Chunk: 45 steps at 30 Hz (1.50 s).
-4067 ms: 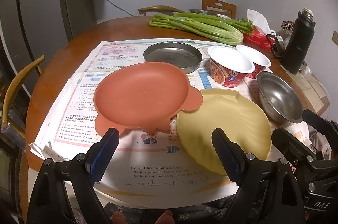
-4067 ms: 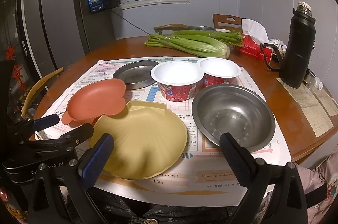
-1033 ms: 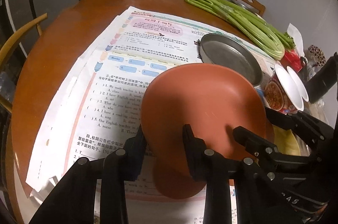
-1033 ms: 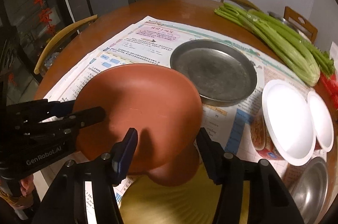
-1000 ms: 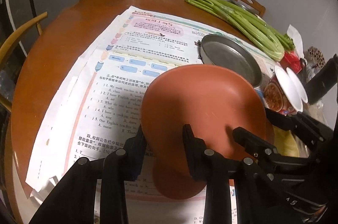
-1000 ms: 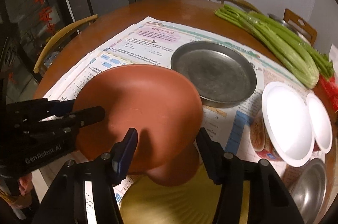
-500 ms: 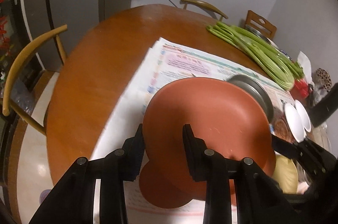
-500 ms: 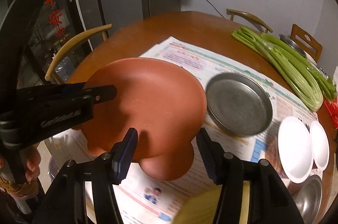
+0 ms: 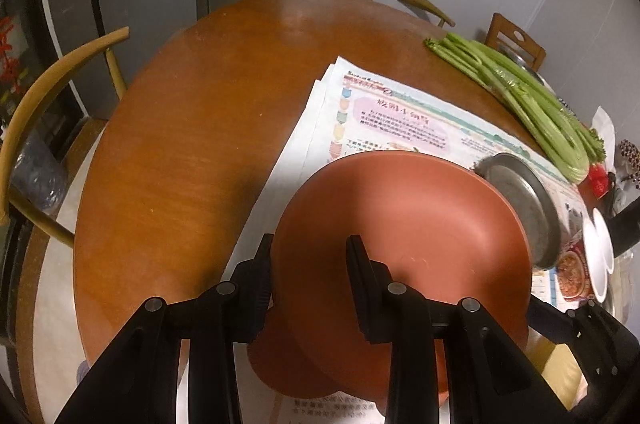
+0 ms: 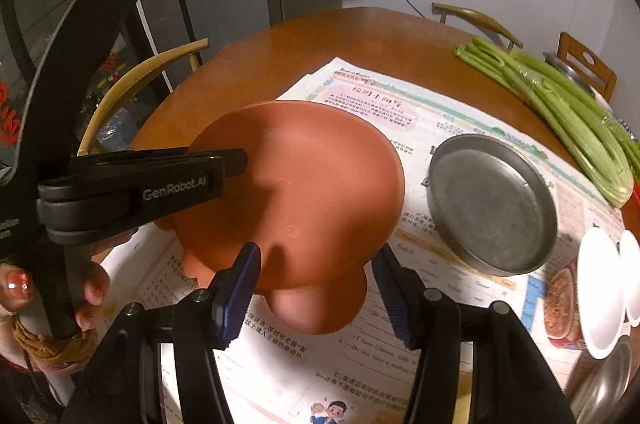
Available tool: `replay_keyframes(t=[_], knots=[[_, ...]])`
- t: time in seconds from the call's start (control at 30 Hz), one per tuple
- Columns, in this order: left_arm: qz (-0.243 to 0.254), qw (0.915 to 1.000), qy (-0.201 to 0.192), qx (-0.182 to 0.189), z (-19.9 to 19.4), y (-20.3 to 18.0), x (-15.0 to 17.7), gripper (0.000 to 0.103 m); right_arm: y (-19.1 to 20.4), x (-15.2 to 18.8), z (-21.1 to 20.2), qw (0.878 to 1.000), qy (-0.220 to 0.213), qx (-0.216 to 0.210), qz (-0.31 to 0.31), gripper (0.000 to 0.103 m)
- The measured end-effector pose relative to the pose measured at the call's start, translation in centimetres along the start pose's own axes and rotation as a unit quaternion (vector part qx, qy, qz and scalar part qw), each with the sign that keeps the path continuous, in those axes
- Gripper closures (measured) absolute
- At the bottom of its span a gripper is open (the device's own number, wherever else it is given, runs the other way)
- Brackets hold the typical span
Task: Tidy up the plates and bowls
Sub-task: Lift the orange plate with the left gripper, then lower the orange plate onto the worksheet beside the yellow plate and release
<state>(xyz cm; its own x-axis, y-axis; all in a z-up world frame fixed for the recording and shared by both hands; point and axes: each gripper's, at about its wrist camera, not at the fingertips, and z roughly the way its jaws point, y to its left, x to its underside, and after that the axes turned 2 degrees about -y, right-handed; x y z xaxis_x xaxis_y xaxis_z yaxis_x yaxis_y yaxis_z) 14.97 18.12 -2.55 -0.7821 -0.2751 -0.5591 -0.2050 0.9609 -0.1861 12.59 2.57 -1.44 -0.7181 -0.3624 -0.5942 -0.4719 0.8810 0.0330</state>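
Round and brown, the wooden worktop [image 9: 192, 151] stood in a dim kitchen with grey walls, and printed paper sheets [image 10: 404, 111] covered its nearer half. The left gripper [image 9: 310, 256] had its fingers [image 9: 262, 264] drawn close together on the rim of a terracotta-coloured plate [image 9: 420, 224], one finger at the outer edge and the other lying on the plate's inner face. The right gripper [image 10: 316, 270] also had its fingers [image 10: 238, 284] fairly close, set on either side of the plate's [image 10: 304, 183] nearer edge just above a rounded ear-like tab; whether the pads pressed on it could not be told for certain. The plate was lifted off the paper, tilted, above the worktop's left part. In the right wrist view the left gripper [image 10: 236, 159] reached onto the plate from the left, and a person's hand [image 10: 86, 288] gripped its handle.

Just right of the plate a shallow metal pan [image 10: 492, 203] lay on the paper. Near the right edge stood two white-lidded instant noodle bowls [image 10: 596, 288], and a steel bowl [image 10: 604, 384] showed at the lower right. A bundle of celery [image 10: 560, 103] lay along the far right edge. Curved-back wooden chairs [image 9: 44, 111] stood around the worktop. A yellow plate [image 9: 560, 368] peeked out below the terracotta one.
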Motion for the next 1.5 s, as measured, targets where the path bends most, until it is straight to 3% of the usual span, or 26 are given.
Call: replay_keyframes(t=[0.3,0.67,0.97,1.2,1.5], knots=[[0.003,1.0,0.001,-0.006,1.1,0.2,0.1,0.067,0.3,0.5,1.3,1.0,0.013,-0.006,0.01,0.045],[0.002,0.9996,-0.022,-0.018,-0.4,0.3,0.2,0.065,-0.1,1.1,0.6,1.0,0.013,-0.013,0.017,0.045],[0.006,0.9966,-0.073,-0.039,-4.6,-0.2,1.2,0.055,-1.0,1.4,-2.2,0.999,-0.033,0.027,0.021,0.045],[0.024,0.9953,-0.092,-0.017,-7.5,-2.4,2.5,0.051,-2.8,2.0,-5.9,0.994,-0.081,0.054,0.041,0.045],[0.064,0.9921,-0.106,0.02,-10.4,-7.2,4.4,0.05,-6.0,4.2,-10.5,0.989,-0.105,0.065,0.078,0.045]])
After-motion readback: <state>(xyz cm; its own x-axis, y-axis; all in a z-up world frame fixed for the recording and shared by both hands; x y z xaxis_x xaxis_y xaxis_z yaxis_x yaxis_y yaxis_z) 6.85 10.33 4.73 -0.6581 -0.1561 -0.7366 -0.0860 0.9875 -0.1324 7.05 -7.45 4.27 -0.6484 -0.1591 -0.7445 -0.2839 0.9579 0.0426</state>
